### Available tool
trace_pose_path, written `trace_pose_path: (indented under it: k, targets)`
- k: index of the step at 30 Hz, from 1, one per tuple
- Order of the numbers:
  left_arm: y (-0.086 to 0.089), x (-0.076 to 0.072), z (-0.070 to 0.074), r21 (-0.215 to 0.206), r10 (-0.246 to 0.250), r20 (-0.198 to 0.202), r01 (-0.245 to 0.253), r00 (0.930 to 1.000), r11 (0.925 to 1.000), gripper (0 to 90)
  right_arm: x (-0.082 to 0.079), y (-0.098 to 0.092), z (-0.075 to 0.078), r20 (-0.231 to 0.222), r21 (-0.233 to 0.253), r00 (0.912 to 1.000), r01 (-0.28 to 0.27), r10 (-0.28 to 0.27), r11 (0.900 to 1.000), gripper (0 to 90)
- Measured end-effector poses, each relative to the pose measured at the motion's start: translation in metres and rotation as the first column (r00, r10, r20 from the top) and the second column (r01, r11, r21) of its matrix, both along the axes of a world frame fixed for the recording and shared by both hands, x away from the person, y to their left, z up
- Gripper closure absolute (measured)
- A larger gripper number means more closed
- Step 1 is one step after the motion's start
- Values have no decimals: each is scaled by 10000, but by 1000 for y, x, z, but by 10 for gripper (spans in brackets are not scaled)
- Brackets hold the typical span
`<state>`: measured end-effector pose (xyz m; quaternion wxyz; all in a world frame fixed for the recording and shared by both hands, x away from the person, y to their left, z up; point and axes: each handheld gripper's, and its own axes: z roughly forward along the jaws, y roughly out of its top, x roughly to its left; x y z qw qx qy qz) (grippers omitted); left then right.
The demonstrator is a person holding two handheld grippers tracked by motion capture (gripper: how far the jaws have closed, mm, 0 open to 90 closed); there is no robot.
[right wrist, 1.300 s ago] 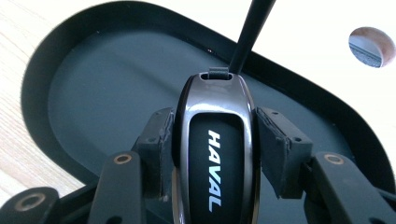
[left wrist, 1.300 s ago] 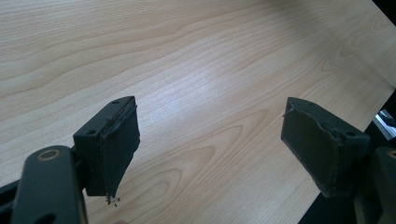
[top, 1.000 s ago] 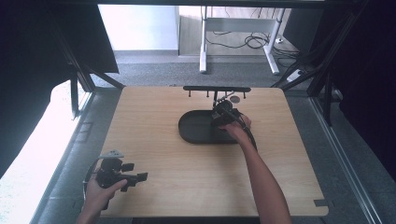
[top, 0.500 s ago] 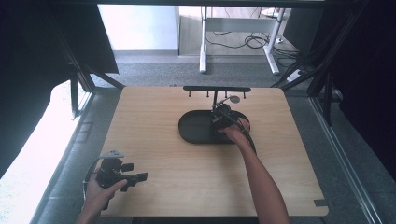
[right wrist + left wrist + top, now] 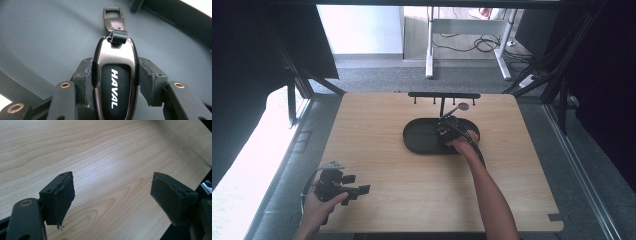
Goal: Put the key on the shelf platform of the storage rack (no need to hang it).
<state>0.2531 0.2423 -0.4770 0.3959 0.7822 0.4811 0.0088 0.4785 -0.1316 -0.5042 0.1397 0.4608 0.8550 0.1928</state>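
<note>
A car key fob (image 5: 115, 75) with a metal rim, a black face lettered HAVAL and a clip at its top sits between the jaws of my right gripper (image 5: 115, 75), which is shut on it. That right gripper (image 5: 451, 129) hangs over the black oval tray (image 5: 422, 137) at the table's far middle. My left gripper (image 5: 112, 197) stands open over bare wood, nothing between its pads (image 5: 62, 197). In the high view the left gripper (image 5: 343, 189) is near the table's front left corner.
Behind the tray stands a black rack (image 5: 443, 95) with several hooks on a post. The wooden table (image 5: 412, 190) has its front edge close to the left gripper. A dark strip (image 5: 555, 217) lies at the front right corner.
The right gripper has shifted slightly towards the front over the tray. The left gripper has stayed where it was.
</note>
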Motion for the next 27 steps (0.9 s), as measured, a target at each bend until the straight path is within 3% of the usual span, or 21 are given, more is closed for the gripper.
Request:
trace_pose_path:
  k: [5,9,17,27]
  targets:
    - [0,0,0,16,-12,-9,12,10000,10000,196,1,-1,-6,-138,-28,9997,182,-182,9998,484]
    - [-1,0,0,19,-26,-8,26,10000,10000,196,-1,-1,-2,51,-3,9998,189,-189,9998,429]
    - [-3,0,0,51,-70,-7,70,10000,10000,196,-16,2,18,468,229,9983,-364,353,9991,394]
    - [-4,0,-1,69,-102,-5,102,9999,9999,196,-49,2,49,1083,695,9849,-1427,1347,9873,386]
